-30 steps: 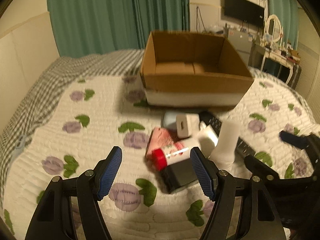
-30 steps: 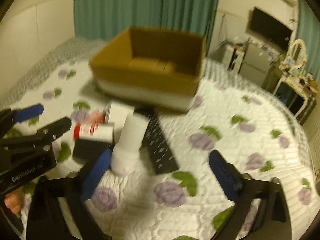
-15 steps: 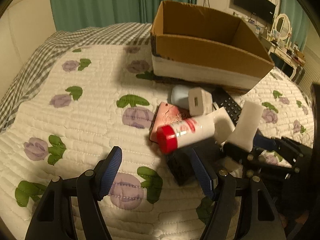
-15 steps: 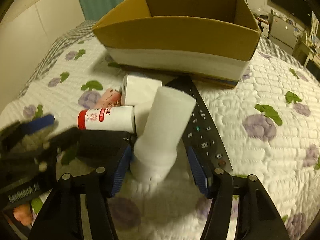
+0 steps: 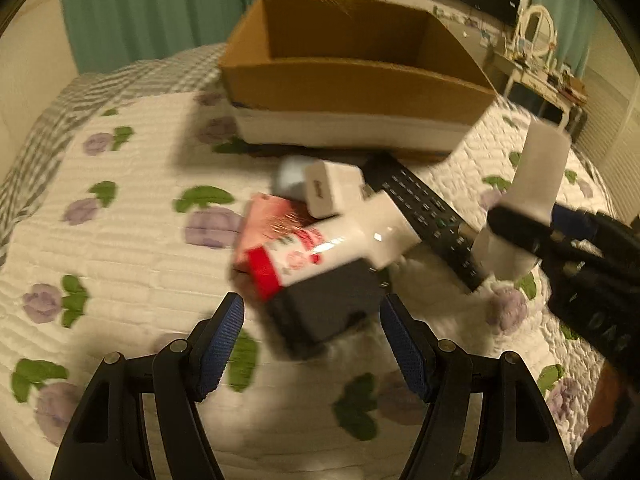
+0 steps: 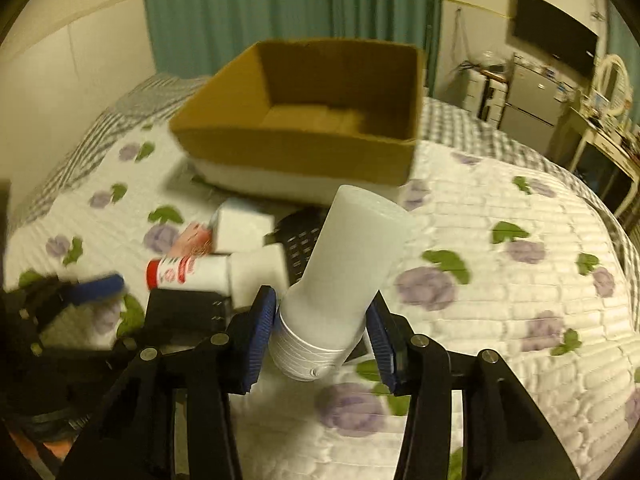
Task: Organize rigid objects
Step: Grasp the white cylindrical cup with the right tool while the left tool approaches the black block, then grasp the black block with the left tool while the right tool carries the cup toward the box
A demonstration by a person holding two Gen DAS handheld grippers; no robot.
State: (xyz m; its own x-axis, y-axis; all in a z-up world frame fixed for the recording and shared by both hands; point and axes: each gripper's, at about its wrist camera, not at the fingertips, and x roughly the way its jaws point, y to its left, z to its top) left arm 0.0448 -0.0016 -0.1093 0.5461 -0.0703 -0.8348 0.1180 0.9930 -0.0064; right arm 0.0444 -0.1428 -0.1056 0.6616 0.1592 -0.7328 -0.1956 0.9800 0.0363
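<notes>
Counted on the bed [image 5: 120, 240]: one cardboard box [image 6: 304, 148], one remote [image 5: 424, 216], one red-capped tube [image 5: 304, 256]; right tool [image 6: 320, 332], just narrowing, clamps one white bottle [image 6: 344, 272]; left tool [image 5: 312, 340] wide, empty.

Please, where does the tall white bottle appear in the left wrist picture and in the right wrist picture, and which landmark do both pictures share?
Left wrist view: white bottle at the right edge, tilted, held by the right gripper.
Right wrist view: same bottle at bottom centre, its base between the right gripper's blue pads.
Shared landmark: the open cardboard box behind the pile in both.
</notes>
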